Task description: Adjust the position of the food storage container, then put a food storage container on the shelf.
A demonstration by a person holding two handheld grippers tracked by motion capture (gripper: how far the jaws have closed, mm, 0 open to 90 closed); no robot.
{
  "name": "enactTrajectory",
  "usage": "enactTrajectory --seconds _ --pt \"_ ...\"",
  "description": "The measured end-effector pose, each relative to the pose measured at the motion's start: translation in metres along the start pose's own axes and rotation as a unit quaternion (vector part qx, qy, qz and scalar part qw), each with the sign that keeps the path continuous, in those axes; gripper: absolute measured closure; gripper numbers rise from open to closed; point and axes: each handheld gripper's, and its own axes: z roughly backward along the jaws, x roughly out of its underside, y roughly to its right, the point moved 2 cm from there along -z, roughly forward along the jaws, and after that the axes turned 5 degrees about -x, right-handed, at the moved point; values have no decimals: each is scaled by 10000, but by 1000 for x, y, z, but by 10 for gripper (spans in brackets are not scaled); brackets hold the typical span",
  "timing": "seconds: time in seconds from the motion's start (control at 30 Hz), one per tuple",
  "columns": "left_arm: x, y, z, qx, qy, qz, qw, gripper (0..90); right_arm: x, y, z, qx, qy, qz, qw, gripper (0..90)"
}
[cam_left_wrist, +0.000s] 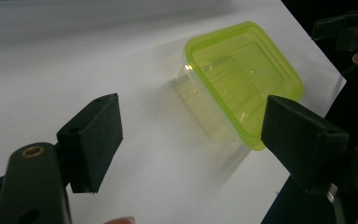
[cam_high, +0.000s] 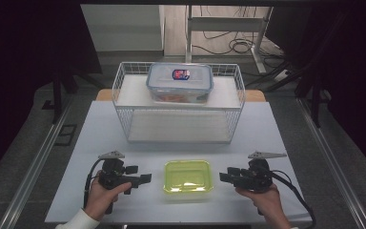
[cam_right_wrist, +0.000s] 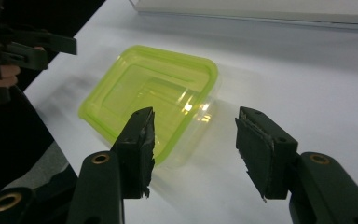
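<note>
the green container (cam_high: 188,176) is sitting upside down, as far as can be judged, on the white worktop (cam_high: 124,138), near its front edge and between the two hands, apart from both; its flanged rim is lying on the surface and its flat base is facing up. it is looking like thin, clear-tinted plastic, so it is probably very light, a bit springy in the walls and slick to the pads, likely to skid or pop out if squeezed hard. its long axis is running left to right across the worktop in the high view, with the short sides facing each hand. the best hold is probably across one short end, one pad on the flat top and the other under the projecting rim, or a pinch over a long wall near a corner where the plastic is stiffer. the left hand-held gripper (cam_high: 138,174) is resting just to the left with its jaws spread wide and nothing between them, and the right hand-held gripper (cam_high: 228,175) is likewise released, its jaws parted and aiming at the near corner. behind, a clear lidded box (cam_high: 179,82) is sitting on top of a wire basket (cam_high: 124,90).
</note>
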Motion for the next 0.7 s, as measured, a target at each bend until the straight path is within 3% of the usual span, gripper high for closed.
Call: enactTrajectory --seconds 0.4,0.7 --pt "-2 7 -13 287 12 296 9992 203 0 2 -14 -265 -8 -149 9995 440" --pt "-4 2 -26 505 -22 732 9960 231 -1 11 -29 -320 -213 -387 9985 440"
